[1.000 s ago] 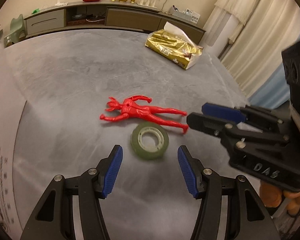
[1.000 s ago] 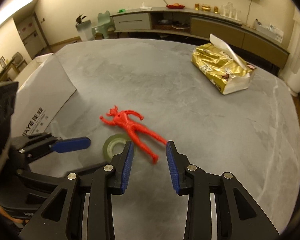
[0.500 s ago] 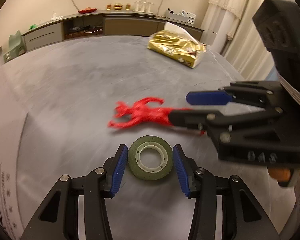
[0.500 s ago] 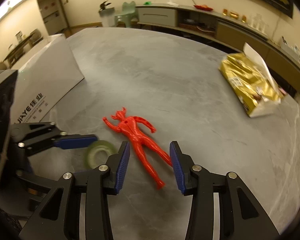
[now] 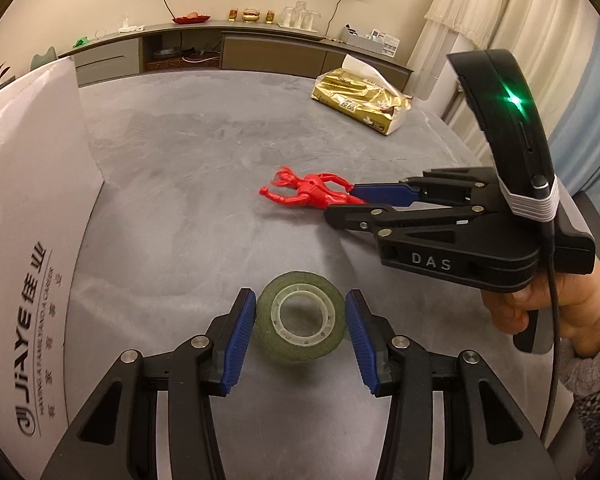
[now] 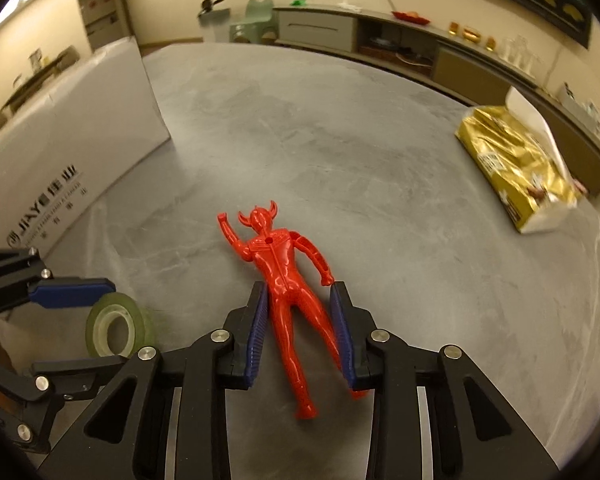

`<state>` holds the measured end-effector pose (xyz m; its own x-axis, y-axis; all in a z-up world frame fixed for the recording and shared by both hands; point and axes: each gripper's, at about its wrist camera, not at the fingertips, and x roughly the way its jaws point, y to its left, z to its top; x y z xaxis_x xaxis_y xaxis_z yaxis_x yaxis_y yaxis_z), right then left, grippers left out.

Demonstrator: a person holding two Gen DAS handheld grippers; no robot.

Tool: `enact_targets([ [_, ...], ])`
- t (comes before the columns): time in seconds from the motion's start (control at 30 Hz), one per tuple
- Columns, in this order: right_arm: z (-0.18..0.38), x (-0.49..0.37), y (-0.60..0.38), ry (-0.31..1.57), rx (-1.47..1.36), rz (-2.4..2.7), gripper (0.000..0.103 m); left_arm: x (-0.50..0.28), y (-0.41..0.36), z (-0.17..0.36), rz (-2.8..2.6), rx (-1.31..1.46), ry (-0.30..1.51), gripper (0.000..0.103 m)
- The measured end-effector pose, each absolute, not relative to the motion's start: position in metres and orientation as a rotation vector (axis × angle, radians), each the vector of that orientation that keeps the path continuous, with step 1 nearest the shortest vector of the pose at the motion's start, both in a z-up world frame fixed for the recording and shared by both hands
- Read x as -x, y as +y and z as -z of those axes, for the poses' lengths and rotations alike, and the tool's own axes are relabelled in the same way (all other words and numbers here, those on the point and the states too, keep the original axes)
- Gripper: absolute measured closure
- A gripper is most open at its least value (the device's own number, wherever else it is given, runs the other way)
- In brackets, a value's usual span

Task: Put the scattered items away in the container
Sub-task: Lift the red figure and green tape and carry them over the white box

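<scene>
A green tape roll (image 5: 300, 346) sits between the blue pads of my left gripper (image 5: 300, 320), which is shut on it; both pads touch its sides. In the right wrist view the tape roll (image 6: 100, 316) looks tilted, just above the grey table (image 6: 340, 140). A red toy figure (image 6: 278, 264) lies on its back on the table with its head pointing away. My right gripper (image 6: 300, 320) is open, its pads on either side of the figure's legs with small gaps. In the left wrist view the right gripper (image 5: 342, 204) hides the figure's (image 5: 308, 192) legs.
A white cardboard box (image 5: 32, 240) with printed lettering stands along the table's left side. A gold tissue pack (image 5: 360, 100) lies at the far right. A hand (image 5: 560, 308) holds the right gripper's handle. A long low cabinet runs along the back wall.
Left gripper moved onto the tape roll, narrowed its pads onto it, then swung so the box came into view. Right gripper slid forward over the figure's legs and narrowed.
</scene>
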<state>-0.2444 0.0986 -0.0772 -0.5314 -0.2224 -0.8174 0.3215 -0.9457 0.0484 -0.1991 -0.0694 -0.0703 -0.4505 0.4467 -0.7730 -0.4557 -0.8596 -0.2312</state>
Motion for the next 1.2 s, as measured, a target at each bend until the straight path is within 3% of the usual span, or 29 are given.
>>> enact_targets([
  [0.83, 0.036, 0.122, 0.079, -0.167, -1.274, 2.583, 0.071, 0.112, -0.109, 0.003, -2.336, 1.104, 0.001, 0.055],
  [1.2, 0.017, 0.079, 0.061, -0.211, -1.252, 2.598, 0.071, 0.079, -0.135, -0.025, -2.369, 1.037, -0.030, 0.055],
])
